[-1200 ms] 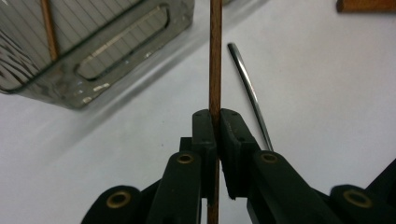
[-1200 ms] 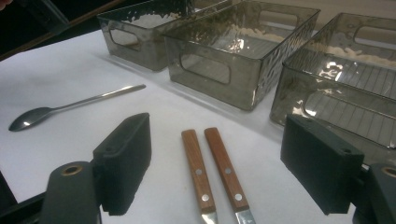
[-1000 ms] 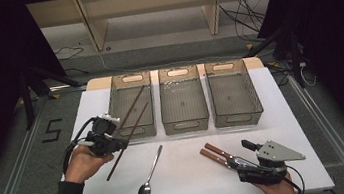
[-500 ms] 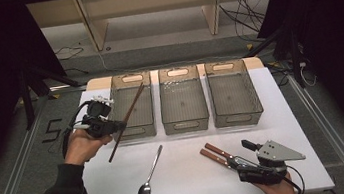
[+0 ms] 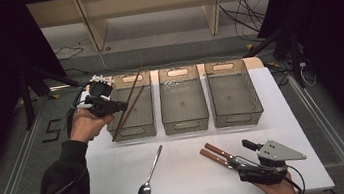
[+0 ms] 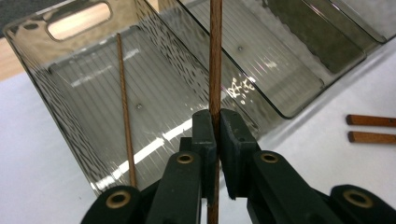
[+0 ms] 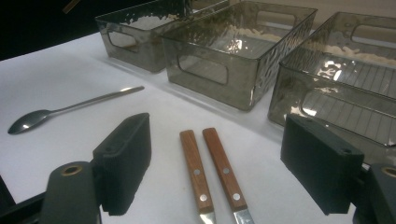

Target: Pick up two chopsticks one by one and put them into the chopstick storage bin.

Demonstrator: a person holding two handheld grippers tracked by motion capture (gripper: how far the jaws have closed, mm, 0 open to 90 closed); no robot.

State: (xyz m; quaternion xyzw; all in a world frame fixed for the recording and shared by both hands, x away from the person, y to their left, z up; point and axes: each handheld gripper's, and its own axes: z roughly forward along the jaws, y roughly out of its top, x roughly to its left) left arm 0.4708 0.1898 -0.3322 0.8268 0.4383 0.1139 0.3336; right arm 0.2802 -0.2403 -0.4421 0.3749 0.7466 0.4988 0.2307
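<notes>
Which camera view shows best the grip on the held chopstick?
The left gripper view: the left gripper pinches the chopstick up close. The high view shows it small, slanting over the left bin.

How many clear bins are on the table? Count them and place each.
3, in a row across the table's far side: left bin with chopsticks over it, middle bin, right bin.

Bright lit table, dark surroundings, sharp focus.

Three smoky translucent plastic bins [image 5: 182, 98] standing in a row, two thin brown wooden chopsticks [image 6: 214, 60], two wooden-handled knives [image 7: 210, 170] lying together, one silver metal spoon [image 5: 149, 176] lying alone
</notes>
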